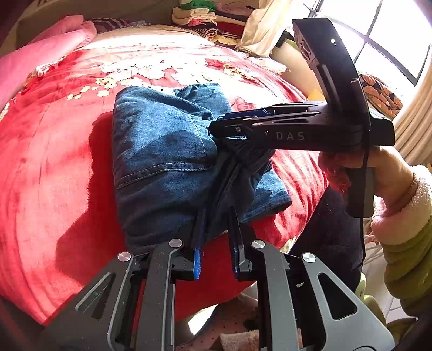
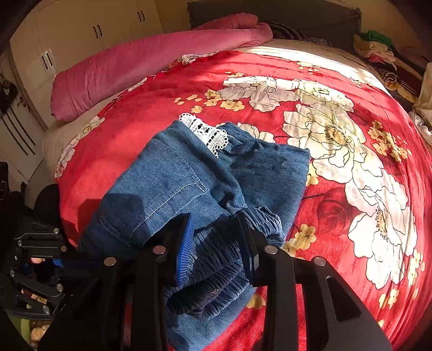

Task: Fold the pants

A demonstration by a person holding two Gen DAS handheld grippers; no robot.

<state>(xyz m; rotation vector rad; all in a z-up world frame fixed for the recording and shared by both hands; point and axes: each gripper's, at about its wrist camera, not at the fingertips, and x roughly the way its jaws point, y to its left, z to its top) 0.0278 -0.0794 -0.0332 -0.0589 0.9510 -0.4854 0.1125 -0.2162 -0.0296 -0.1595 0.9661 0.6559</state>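
Blue denim pants (image 1: 162,162) lie folded into a compact bundle on the red floral blanket (image 1: 54,175), with white lace trim (image 2: 208,133) at the far end. My left gripper (image 1: 216,216) is shut on the near edge of the denim. My right gripper (image 2: 216,229) comes in from the right in the left wrist view (image 1: 216,132). It is shut on the gathered elastic waistband (image 2: 216,256). The two grippers hold the same bunched near corner of the pants, close together.
A pink rolled quilt (image 2: 151,62) lies along the far left of the bed. Piles of folded clothes (image 1: 199,13) sit at the head. A window (image 1: 391,40) is at the right. White wardrobes (image 2: 67,35) stand beyond the bed.
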